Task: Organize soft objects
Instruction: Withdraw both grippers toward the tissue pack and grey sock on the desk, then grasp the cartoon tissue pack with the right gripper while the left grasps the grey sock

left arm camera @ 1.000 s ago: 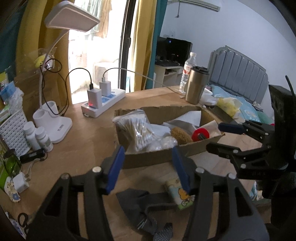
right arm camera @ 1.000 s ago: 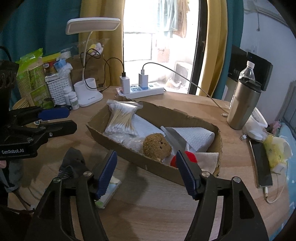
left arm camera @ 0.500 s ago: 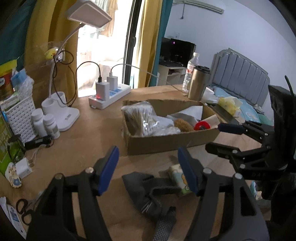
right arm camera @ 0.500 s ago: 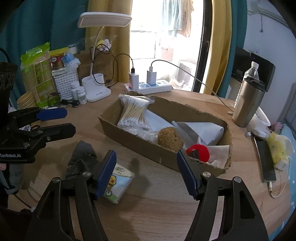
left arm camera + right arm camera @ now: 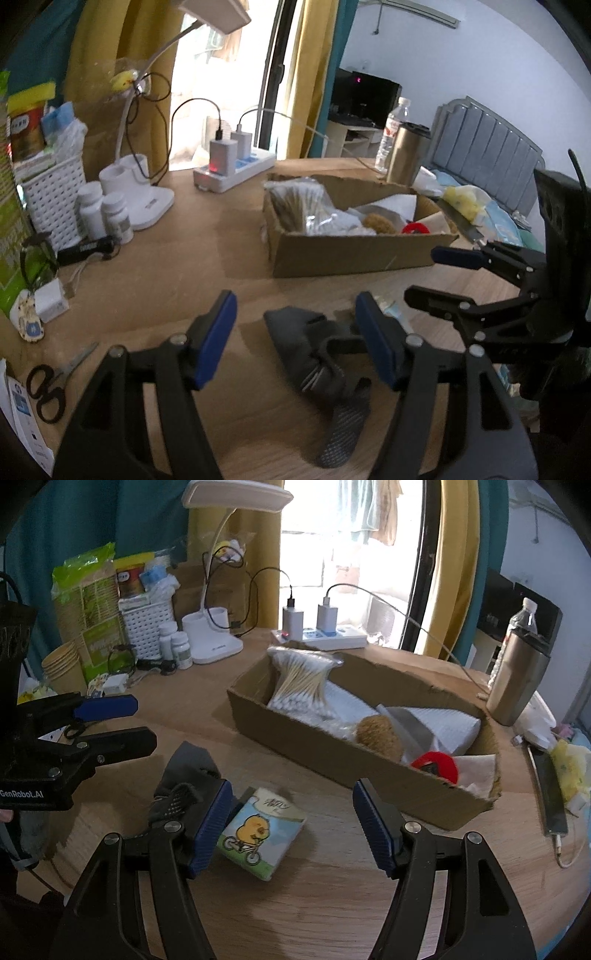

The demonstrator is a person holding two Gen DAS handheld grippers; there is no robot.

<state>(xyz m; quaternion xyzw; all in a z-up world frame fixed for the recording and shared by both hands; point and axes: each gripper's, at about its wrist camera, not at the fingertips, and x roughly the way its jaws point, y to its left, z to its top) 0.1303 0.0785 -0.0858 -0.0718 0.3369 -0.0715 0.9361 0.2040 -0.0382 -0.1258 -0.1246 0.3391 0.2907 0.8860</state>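
Observation:
A grey fabric item with a mesh strap (image 5: 317, 365) lies on the wooden table between my open left gripper's (image 5: 295, 332) fingers; it also shows in the right wrist view (image 5: 184, 775). A tissue pack with a chick picture (image 5: 262, 830) lies beside it, between my open right gripper's (image 5: 291, 823) fingers. A cardboard box (image 5: 332, 753) behind holds cotton swabs (image 5: 299, 679), a brown plush ball (image 5: 378, 733), white tissue (image 5: 443, 720) and a red item (image 5: 436, 766). The box shows in the left wrist view (image 5: 351, 254).
A desk lamp (image 5: 212, 651), power strip (image 5: 321, 635), white basket (image 5: 146, 627), pill bottles (image 5: 175, 646) and paper cups (image 5: 62, 664) stand at the back left. Scissors (image 5: 48, 387) lie front left. A steel tumbler (image 5: 517, 679) and phone (image 5: 550, 794) are at the right.
Both grippers pulled back and lowered from the box toward the near table; the grey fabric and tissue pack now sit between their fingers. Both stay open.

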